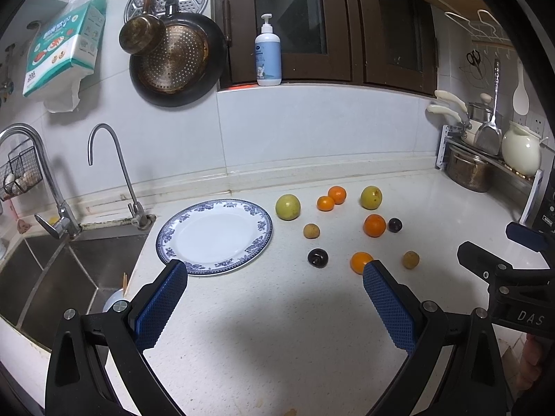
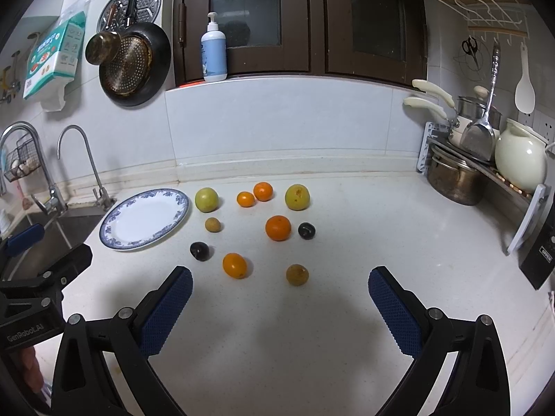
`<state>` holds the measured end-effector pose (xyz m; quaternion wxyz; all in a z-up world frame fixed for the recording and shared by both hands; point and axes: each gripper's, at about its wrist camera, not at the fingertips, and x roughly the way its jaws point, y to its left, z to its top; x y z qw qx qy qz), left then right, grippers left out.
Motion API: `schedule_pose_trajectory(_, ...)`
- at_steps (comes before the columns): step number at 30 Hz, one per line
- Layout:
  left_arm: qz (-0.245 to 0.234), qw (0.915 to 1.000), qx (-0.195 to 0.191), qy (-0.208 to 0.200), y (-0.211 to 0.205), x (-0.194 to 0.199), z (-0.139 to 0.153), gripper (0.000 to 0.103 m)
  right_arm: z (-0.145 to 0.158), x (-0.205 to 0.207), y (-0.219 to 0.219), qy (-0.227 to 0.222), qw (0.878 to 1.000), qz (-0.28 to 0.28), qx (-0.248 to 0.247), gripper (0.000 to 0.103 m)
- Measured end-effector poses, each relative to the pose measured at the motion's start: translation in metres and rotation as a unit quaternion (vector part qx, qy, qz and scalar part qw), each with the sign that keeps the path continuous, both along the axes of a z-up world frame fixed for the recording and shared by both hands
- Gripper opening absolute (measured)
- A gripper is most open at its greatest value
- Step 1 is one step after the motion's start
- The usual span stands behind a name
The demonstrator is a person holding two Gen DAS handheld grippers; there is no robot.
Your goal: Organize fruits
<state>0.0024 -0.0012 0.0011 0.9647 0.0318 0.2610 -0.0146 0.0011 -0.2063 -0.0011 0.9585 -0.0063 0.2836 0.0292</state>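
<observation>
A white plate with a blue rim (image 1: 242,208) (image 2: 173,204) lies bare on the white counter beside the sink. Several fruits lie loose to its right: green-yellow ones (image 1: 287,207) (image 2: 297,197), oranges (image 1: 374,225) (image 2: 278,227), dark plums (image 1: 317,257) (image 2: 199,251), small brown ones (image 1: 410,259) (image 2: 297,274). My left gripper (image 1: 275,268) is open and empty, in front of the plate and fruits. My right gripper (image 2: 280,275) is open and empty, in front of the fruits; it shows at the right edge of the left wrist view (image 1: 492,249).
A steel sink (image 1: 69,270) with two taps (image 1: 107,159) lies left of the plate. A rack with pots and a white jug (image 2: 520,163) stands at the right. Pans (image 1: 177,59) hang on the tiled wall. A soap bottle (image 1: 267,55) stands on the sill.
</observation>
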Motion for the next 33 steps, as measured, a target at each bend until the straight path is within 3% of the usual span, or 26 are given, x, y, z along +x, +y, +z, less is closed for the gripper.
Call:
schedule_pose_trajectory(13, -0.018, 0.9998, -0.002, 0.005, -0.002, 0.007, -0.004, 0.103, -0.004, 0.005, 0.0, 0.004, 1.0, 0.001, 0.001, 0.102)
schedule_pose_trajectory(21, -0.058, 0.9983, 0.006, 0.007, -0.013, 0.018, -0.01, 0.102, -0.012, 0.016, -0.006, 0.015, 1.0, 0.003, -0.003, 0.102)
schedule_pose_trajectory(33, -0.163, 0.9857, 0.032, 0.027, -0.046, 0.056, -0.031, 0.081, -0.032, 0.043, -0.017, 0.038, 0.999, 0.017, -0.027, 0.101)
